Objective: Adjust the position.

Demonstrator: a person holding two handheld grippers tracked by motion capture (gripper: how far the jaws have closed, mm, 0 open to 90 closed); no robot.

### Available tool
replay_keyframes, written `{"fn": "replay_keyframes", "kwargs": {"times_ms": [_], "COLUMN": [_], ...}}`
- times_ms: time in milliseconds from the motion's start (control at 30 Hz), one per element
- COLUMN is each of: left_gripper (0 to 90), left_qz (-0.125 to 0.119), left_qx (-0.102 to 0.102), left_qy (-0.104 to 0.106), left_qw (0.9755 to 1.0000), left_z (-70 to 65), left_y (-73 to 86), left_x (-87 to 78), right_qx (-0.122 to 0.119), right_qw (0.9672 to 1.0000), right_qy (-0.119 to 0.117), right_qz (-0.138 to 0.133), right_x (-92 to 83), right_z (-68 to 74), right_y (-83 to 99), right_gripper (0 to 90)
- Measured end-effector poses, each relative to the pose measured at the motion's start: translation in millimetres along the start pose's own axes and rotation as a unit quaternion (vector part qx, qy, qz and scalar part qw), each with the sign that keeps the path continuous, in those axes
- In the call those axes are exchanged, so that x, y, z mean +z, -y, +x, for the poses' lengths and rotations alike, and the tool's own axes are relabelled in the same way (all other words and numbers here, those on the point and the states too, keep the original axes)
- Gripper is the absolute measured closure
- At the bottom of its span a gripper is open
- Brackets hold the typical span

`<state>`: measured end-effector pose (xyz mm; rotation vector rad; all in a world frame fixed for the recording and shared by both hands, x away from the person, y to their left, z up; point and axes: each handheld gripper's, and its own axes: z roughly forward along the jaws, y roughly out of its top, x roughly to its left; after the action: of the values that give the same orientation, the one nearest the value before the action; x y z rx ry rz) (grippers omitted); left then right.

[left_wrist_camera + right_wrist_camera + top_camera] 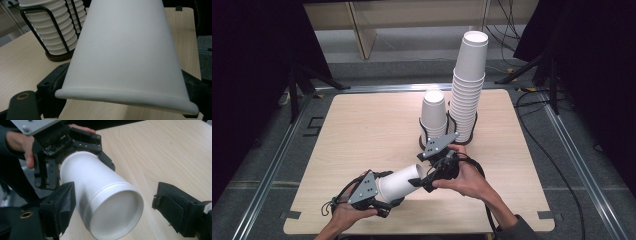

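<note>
The cup (399,182) looks like matt white paper, smooth, with a rolled rim. The surface (362,130) is pale wood-grain laminate, lightly satin. Both stacks' holders (53,27) are thin black wire. The jaws are matt black plastic.

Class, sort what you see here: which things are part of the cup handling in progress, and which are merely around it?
Part of the job:
white paper cup
left gripper, shut on it
right gripper, open around its base
short cup stack
tall cup stack

Merely around:
wooden table
floor cables
</note>
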<state>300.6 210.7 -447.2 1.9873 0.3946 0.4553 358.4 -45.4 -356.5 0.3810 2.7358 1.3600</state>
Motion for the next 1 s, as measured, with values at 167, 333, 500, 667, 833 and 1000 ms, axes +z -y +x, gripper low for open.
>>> {"fn": "replay_keyframes", "kwargs": {"times_ms": [167, 333, 500, 667, 833, 1000], "left_gripper": [14.6, 14.6, 14.7, 14.8, 14.8, 14.8], "left_qz": [0.025, 0.057, 0.065, 0.079, 0.087, 0.093], "left_qx": [0.006, 0.016, 0.022, 0.039, 0.059, 0.072], "left_qy": [0.006, 0.012, 0.013, 0.023, 0.026, 0.04], "left_qw": [0.9996, 0.9982, 0.9975, 0.9959, 0.9941, 0.9922], "left_z": [-0.3, -2.6, -5.3, -7.2, -10.3, -14.7], "left_y": [-0.1, 2.8, 2.3, 0.5, -0.4, -1.4], "left_x": [1.7, 6.1, 6.7, 6.4, 7.5, 9.6], "right_qx": [-0.029, -0.07, -0.073, -0.106, -0.131, -0.153], "right_qw": [0.9986, 0.9947, 0.9908, 0.9859, 0.9802, 0.9729], "right_qy": [0.008, -0.005, -0.006, -0.013, -0.017, -0.032], "right_qz": [0.044, 0.075, 0.114, 0.128, 0.147, 0.17], "right_x": [1.8, 9.3, 18.7, 24.9, 34.3, 44.7], "right_z": [12.7, 16.5, 22.6, 24.0, 27.7, 34.0], "right_y": [-4.3, -3.4, 1.2, 1.5, 3.3, 5.7], "right_gripper": [18.1, 18.6, 18.9, 19.1, 19.1, 19.7]}}
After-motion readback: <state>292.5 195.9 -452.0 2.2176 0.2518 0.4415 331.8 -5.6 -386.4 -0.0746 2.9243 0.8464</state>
